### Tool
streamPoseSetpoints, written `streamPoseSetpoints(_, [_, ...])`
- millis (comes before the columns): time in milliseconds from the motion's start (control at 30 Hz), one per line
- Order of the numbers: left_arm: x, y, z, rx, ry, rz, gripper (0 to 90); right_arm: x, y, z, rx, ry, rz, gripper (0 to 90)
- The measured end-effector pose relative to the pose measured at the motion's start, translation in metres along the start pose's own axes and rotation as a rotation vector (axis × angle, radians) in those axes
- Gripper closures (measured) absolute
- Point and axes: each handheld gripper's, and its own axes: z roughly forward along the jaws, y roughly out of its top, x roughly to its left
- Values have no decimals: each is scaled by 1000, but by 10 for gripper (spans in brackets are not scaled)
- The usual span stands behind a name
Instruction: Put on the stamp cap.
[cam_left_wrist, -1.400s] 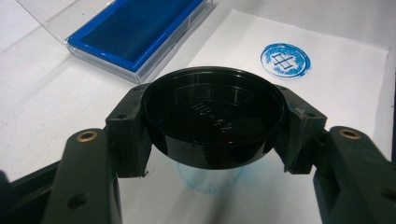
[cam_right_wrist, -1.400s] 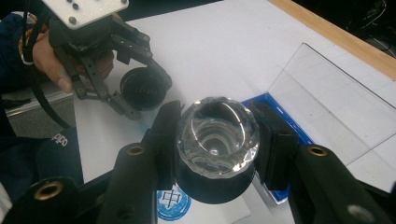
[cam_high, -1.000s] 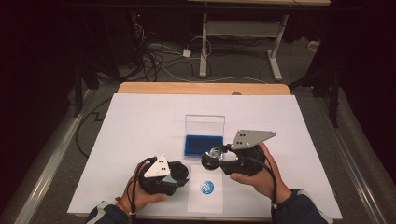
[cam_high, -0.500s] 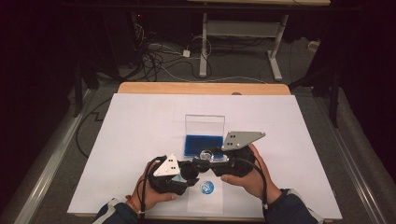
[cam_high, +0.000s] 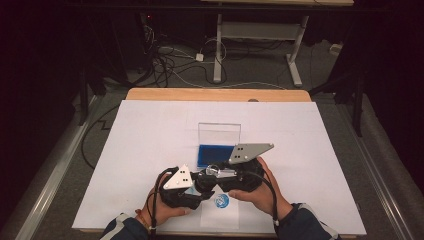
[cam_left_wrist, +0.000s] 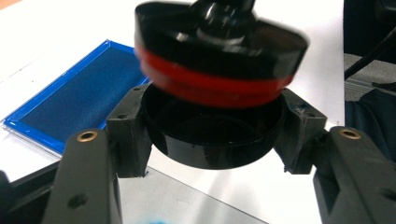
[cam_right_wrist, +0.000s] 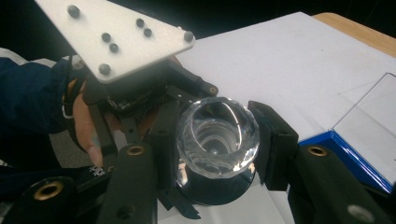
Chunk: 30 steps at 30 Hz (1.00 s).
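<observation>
— Two parts meet here: the stamp (cam_left_wrist: 219, 60), black with a red band, sits just above its black cap (cam_left_wrist: 212, 135), over the near edge of the white table (cam_high: 150, 130).

— And your tongs?

— My left gripper (cam_left_wrist: 212, 140) is clamped on the cap; my right gripper (cam_right_wrist: 217, 140) is clamped on the stamp's clear faceted handle (cam_right_wrist: 217, 135). The blue ink pad (cam_high: 216, 154) lies open just beyond.

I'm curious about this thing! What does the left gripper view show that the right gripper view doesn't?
Left gripper view: a red band around the black stamp, above the black cap clamped in its jaws. Right gripper view: the stamp's clear faceted knob, clamped in its jaws, and a hand. Both: the blue ink pad and the white sheet.
</observation>
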Motion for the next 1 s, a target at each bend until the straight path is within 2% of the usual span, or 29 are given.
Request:
streamPoseSetpoints(267, [-1, 3, 1, -14, -7, -2, 365, -1, -2, 4, -8, 11, 6, 578])
streamPoseSetpoints(500, [0, 2, 0, -15, 8, -11, 365, -3, -5, 4, -4, 19, 12, 578])
streamPoseSetpoints(800, [-1, 1, 3, 33, 38, 9, 365, -3, -6, 6, 44, 14, 6, 578])
streamPoseSetpoints(1000, [-6, 2, 7, 71, 56, 51, 364, -1, -5, 9, 81, 15, -1, 577])
